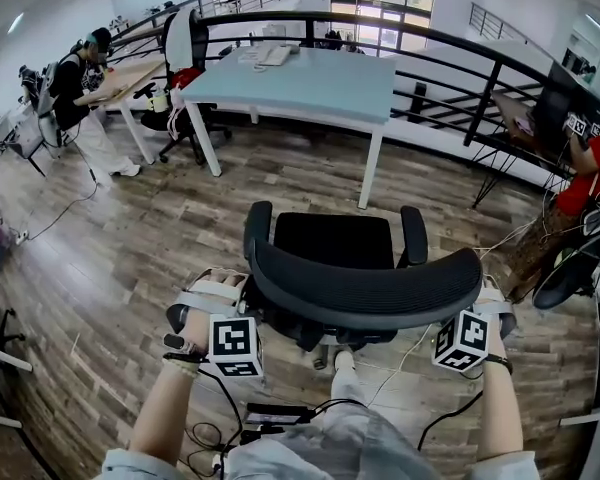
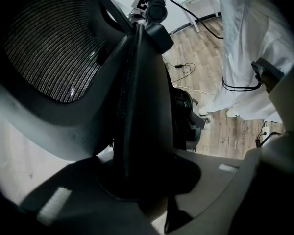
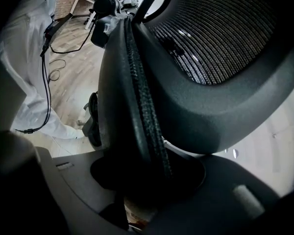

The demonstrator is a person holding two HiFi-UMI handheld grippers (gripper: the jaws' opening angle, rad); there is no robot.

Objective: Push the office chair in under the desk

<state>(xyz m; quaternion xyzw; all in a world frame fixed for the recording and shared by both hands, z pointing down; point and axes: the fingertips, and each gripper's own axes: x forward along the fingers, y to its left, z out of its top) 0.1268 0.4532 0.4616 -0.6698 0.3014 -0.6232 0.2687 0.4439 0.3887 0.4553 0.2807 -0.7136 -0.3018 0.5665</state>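
Observation:
The black office chair [image 1: 335, 240] stands on the wood floor with its seat facing the light blue desk [image 1: 310, 88], a stretch of floor between them. My left gripper [image 1: 242, 290] is shut on the left edge of the curved backrest [image 1: 365, 290]; my right gripper [image 1: 482, 293] is shut on its right edge. In the left gripper view the backrest's rim [image 2: 142, 92] runs down between the jaws of my left gripper [image 2: 137, 182]. In the right gripper view the rim [image 3: 137, 97] likewise fills the gap of my right gripper [image 3: 147, 192], with mesh [image 3: 210, 33] above.
Another office chair [image 1: 188, 53] sits at the desk's left end. One person [image 1: 75, 83] sits at a wooden table far left, another in red [image 1: 592, 168] at the right. A black railing [image 1: 460, 58] runs behind the desk. Cables [image 1: 212, 433] lie by my feet.

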